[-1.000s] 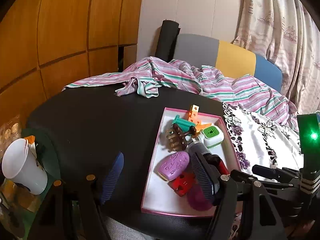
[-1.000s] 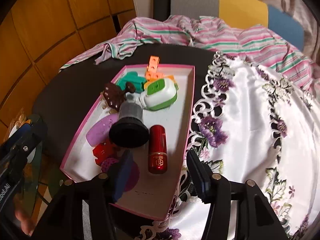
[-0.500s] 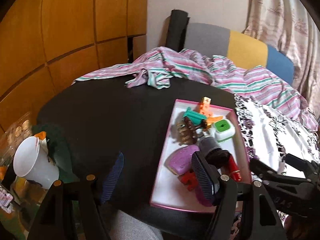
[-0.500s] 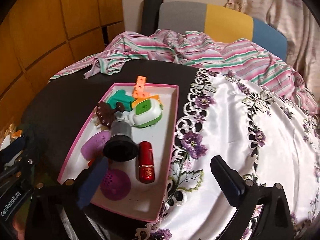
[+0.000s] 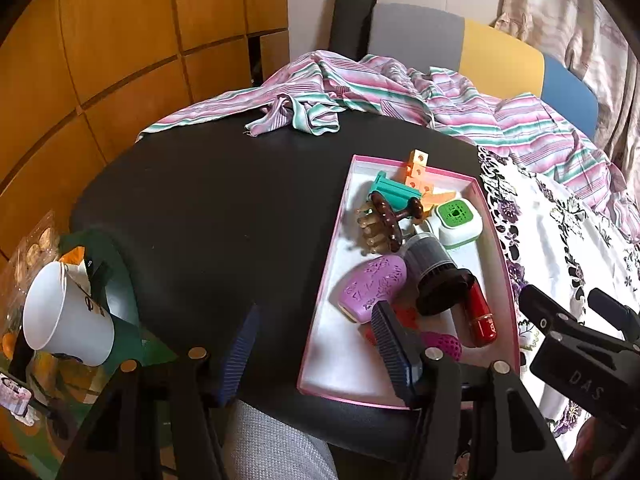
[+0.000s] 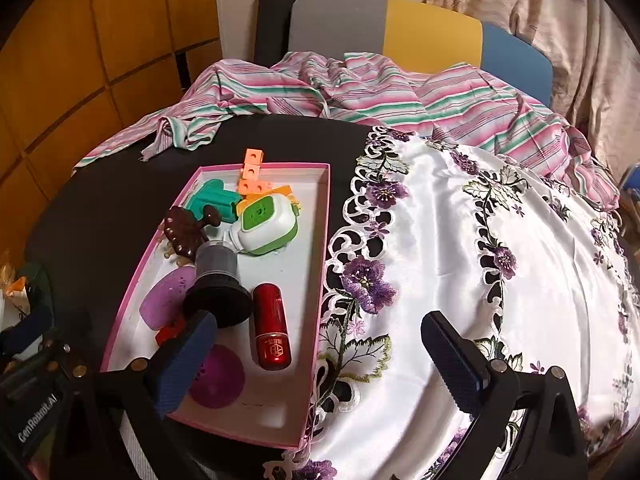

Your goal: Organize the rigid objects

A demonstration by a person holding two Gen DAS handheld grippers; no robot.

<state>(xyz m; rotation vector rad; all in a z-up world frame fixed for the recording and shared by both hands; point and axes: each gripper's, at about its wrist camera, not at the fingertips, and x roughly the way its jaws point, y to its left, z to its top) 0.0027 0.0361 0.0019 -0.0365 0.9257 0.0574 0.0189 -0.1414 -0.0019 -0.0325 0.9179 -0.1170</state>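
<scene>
Both tongs hang wide and empty near the tray's (image 6: pixel 326 216) front edge. Probably the right tongs (image 6: pixel 320 354) sit nearer the red tube (image 6: pixel 272 326), which lies lengthwise toward them.

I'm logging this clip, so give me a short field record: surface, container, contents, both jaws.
surface: black table, white floral cloth on its right part
container: pink tray, beside the cloth
contents: red tube, black brush, green-white box, purple disc, others
left gripper: jaws open, empty
right gripper: jaws open, empty
</scene>
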